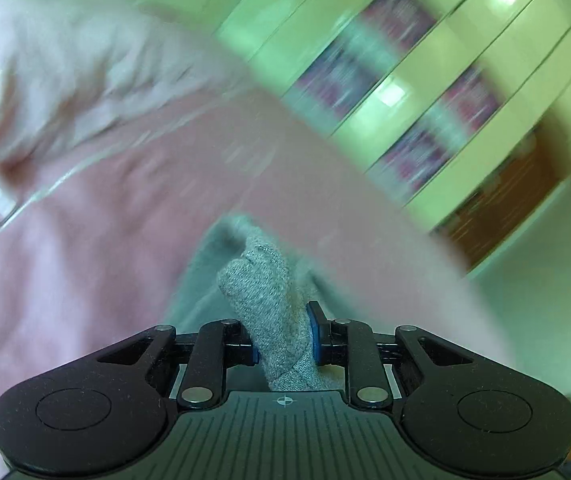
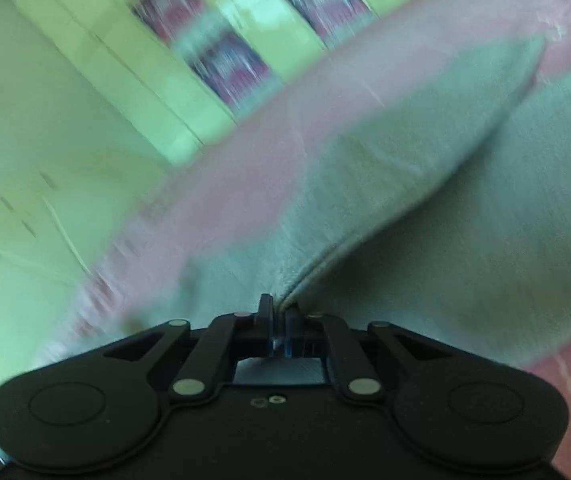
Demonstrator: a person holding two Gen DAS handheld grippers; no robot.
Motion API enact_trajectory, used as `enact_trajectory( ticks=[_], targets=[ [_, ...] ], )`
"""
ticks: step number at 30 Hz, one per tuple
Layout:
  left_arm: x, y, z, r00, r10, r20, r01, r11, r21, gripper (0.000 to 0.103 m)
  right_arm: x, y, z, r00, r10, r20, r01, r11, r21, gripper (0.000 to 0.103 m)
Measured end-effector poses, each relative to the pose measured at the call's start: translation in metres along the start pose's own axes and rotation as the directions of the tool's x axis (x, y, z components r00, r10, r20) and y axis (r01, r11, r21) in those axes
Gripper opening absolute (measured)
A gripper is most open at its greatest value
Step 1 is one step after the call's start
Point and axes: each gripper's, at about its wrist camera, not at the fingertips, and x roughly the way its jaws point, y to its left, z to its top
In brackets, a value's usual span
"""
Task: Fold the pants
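Pinching a thick bunch of the soft grey knitted pants point(image 1: 265, 312), the left gripper point(image 1: 283, 340) has its blue pads pressed on the cloth. The right gripper point(image 2: 279, 320) has its jaws closed together on a thin seamed edge of the same garment, which lies spread over a pink bedcover point(image 2: 245, 184). Judging by the two grips, they let both hands carry one fold. No writing is readable; everything beyond is blurred.

grey knit pants point(image 1: 263, 304) lie bunched and creased on pink bedding point(image 1: 105, 240).
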Motion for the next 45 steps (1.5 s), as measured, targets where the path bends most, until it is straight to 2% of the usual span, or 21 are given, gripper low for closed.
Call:
enact_trajectory(
  ticks=[1, 3, 8, 13, 15, 16, 17, 18, 19, 20, 21, 23, 26, 28, 29, 32, 35, 37, 38, 40, 45],
  targets=[
    [0.009, 0.01, -0.007, 0.999, 0.017, -0.044, -0.017, 1.0, -0.012, 0.023, 0.005, -0.01, -0.005, 1.0, 0.005, -0.017, -0.004, 0.999, 0.048, 0.0],
    [0.005, 0.016, -0.012, 1.0, -0.015, -0.009, 0.014, 1.0, -0.027, 0.023, 0.002, -0.007, -0.003, 1.0, 0.016, 0.006, -0.016, 0.999, 0.031, 0.0],
    [0.002, 0.015, -0.019, 1.0, -0.01, 0.02, 0.01, 1.0, -0.025, 0.024, 0.006, -0.003, 0.003, 1.0, 0.022, -0.004, -0.022, 0.999, 0.037, 0.0],
    [-0.004, 0.003, -0.028, 0.998, 0.043, 0.042, -0.047, 0.994, 0.095, 0.024, -0.004, -0.006, -0.006, 1.0, 0.029, 0.01, -0.029, 0.999, 0.019, 0.0],
    [-0.008, 0.003, -0.029, 0.998, 0.051, 0.036, -0.053, 0.995, 0.082, 0.027, -0.001, -0.015, -0.005, 0.999, 0.045, -0.013, -0.044, 0.998, 0.052, 0.0],
    [-0.012, 0.002, -0.028, 0.997, 0.056, 0.046, -0.059, 0.996, 0.066, 0.035, -0.005, -0.018, -0.003, 0.998, 0.057, -0.013, -0.056, 0.996, 0.072, 0.001],
    [-0.019, -0.001, -0.028, 0.995, 0.076, 0.067, -0.08, 0.995, 0.056, 0.053, -0.011, -0.02, 0.0, 0.998, 0.061, 0.004, -0.061, 0.995, 0.083, 0.009],
    [-0.029, -0.006, -0.03, 0.99, 0.095, 0.102, -0.102, 0.993, 0.058, 0.066, -0.017, -0.02, 0.002, 0.998, 0.055, 0.028, -0.057, 0.995, 0.083, 0.016],
    [-0.04, -0.012, -0.034, 0.984, 0.108, 0.139, -0.118, 0.991, 0.069, 0.089, -0.024, -0.022, 0.006, 0.998, 0.045, 0.053, -0.049, 0.996, 0.08, 0.018],
    [-0.05, -0.021, -0.04, 0.973, 0.143, 0.182, -0.16, 0.984, 0.083, 0.102, -0.029, -0.025, 0.008, 0.997, 0.042, 0.063, -0.047, 0.995, 0.083, 0.022],
    [-0.058, -0.032, -0.047, 0.961, 0.175, 0.216, -0.201, 0.974, 0.103, 0.103, -0.034, -0.03, 0.011, 0.996, 0.039, 0.077, -0.046, 0.995, 0.093, 0.022],
    [-0.068, -0.048, -0.06, 0.951, 0.199, 0.235, -0.232, 0.965, 0.119, 0.103, -0.045, -0.042, 0.016, 0.994, 0.021, 0.107, -0.033, 0.993, 0.11, 0.023],
    [-0.076, -0.073, -0.089, 0.952, 0.174, 0.251, -0.2, 0.976, 0.082, 0.103, -0.059, -0.058, 0.022, 0.989, -0.012, 0.151, -0.008, 0.991, 0.134, 0.023],
    [-0.07, -0.097, -0.11, 0.948, 0.177, 0.266, -0.212, 0.971, 0.107, 0.103, -0.069, -0.065, 0.026, 0.983, -0.035, 0.178, 0.01, 0.99, 0.14, 0.023],
    [-0.064, -0.109, -0.118, 0.946, 0.176, 0.271, -0.221, 0.964, 0.148, 0.103, -0.073, -0.068, 0.027, 0.981, -0.044, 0.189, 0.018, 0.991, 0.136, 0.023],
    [-0.043, -0.147, -0.138, 0.923, 0.247, 0.295, -0.335, 0.894, 0.297, 0.103, -0.085, -0.075, 0.031, 0.976, -0.06, 0.208, 0.038, 0.994, 0.106, 0.023],
    [-0.025, -0.167, -0.149, 0.926, 0.275, 0.26, -0.357, 0.863, 0.358, 0.103, -0.091, -0.085, 0.039, 0.974, -0.056, 0.22, 0.036, 0.995, 0.095, 0.023],
    [-0.008, -0.172, -0.157, 0.931, 0.326, 0.166, -0.365, 0.842, 0.397, 0.103, -0.091, -0.094, 0.049, 0.972, -0.055, 0.23, 0.031, 0.994, 0.106, 0.023],
    [0.002, -0.174, -0.163, 0.922, 0.365, 0.129, -0.384, 0.822, 0.42, 0.103, -0.09, -0.1, 0.054, 0.971, -0.054, 0.233, 0.028, 0.993, 0.113, 0.023],
    [0.003, -0.179, -0.175, 0.912, 0.378, 0.157, -0.407, 0.791, 0.457, 0.103, -0.083, -0.108, 0.067, 0.969, -0.055, 0.243, 0.025, 0.991, 0.128, 0.023],
    [-0.002, -0.184, -0.177, 0.919, 0.372, 0.133, -0.391, 0.803, 0.45, 0.103, -0.044, -0.127, 0.105, 0.975, -0.07, 0.212, 0.029, 0.981, 0.19, 0.023]
  ],
)
